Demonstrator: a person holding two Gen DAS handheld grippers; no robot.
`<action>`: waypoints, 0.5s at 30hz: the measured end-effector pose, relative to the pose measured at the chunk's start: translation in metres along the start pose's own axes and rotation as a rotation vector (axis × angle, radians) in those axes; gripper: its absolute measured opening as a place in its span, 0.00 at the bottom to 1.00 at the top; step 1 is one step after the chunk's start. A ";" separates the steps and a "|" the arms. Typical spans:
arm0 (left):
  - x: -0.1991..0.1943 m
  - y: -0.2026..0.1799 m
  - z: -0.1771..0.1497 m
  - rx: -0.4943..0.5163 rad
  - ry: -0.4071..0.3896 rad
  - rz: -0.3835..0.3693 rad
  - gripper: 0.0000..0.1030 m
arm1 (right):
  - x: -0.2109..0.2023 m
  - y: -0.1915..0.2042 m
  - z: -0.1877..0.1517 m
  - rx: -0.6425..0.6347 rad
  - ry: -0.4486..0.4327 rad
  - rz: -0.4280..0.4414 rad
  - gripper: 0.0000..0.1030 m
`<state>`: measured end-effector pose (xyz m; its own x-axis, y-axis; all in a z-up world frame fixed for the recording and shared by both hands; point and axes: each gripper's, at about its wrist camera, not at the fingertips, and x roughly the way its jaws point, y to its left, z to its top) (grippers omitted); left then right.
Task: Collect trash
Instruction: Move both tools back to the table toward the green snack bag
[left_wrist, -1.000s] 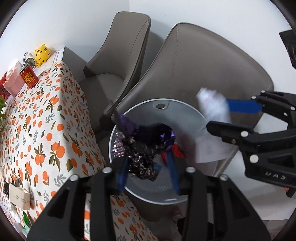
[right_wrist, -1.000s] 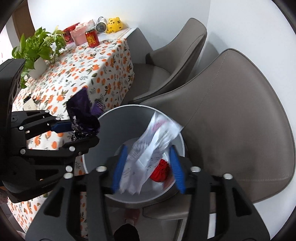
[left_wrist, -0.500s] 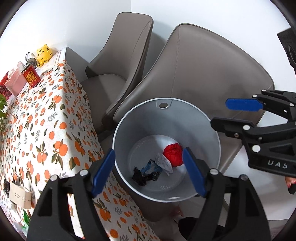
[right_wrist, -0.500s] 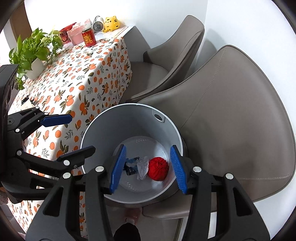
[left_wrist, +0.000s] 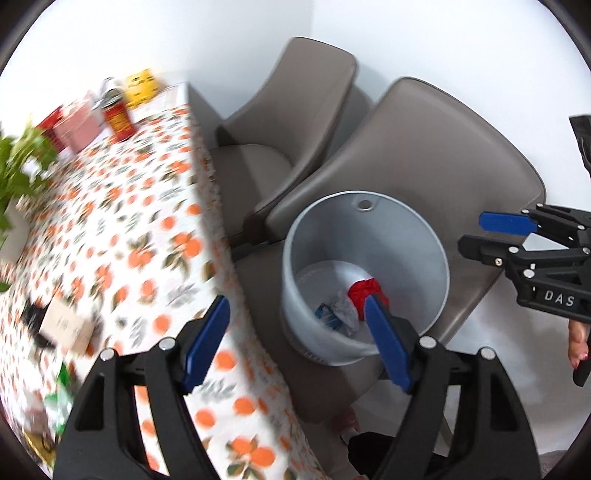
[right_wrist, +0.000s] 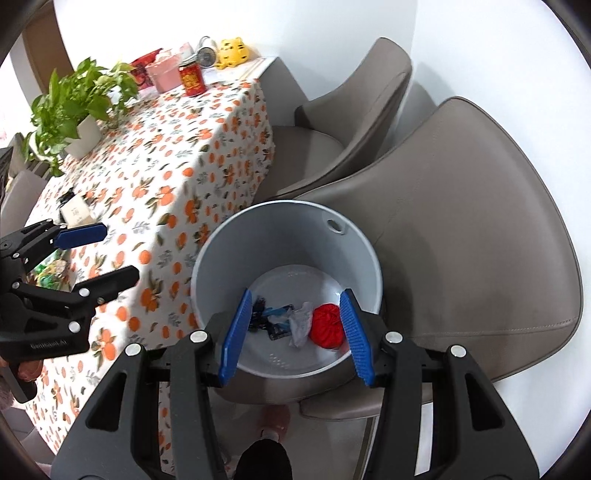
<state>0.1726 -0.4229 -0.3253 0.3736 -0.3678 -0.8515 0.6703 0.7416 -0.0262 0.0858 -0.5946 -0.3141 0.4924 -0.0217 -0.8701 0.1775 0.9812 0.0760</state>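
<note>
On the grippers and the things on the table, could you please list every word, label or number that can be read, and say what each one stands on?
"DAS": white letters on the black body of the right gripper, seen from the left wrist view.
Pale lettering on the body of the left gripper: too blurred to read.
Gold print on the red can: too small to read.
Marks on the small cardboard box: too small to read.
Nothing readable on the bin.
</note>
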 end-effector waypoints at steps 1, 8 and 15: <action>-0.006 0.006 -0.006 -0.017 -0.003 0.011 0.73 | -0.001 0.006 0.000 -0.006 -0.002 0.006 0.55; -0.054 0.048 -0.053 -0.135 -0.013 0.112 0.73 | -0.001 0.079 -0.003 -0.103 0.010 0.094 0.56; -0.098 0.095 -0.108 -0.244 -0.014 0.210 0.73 | -0.003 0.159 -0.007 -0.212 0.016 0.177 0.60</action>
<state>0.1301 -0.2560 -0.3011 0.4972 -0.1991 -0.8445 0.4047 0.9142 0.0228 0.1064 -0.4368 -0.3028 0.4859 0.1547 -0.8602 -0.0931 0.9878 0.1250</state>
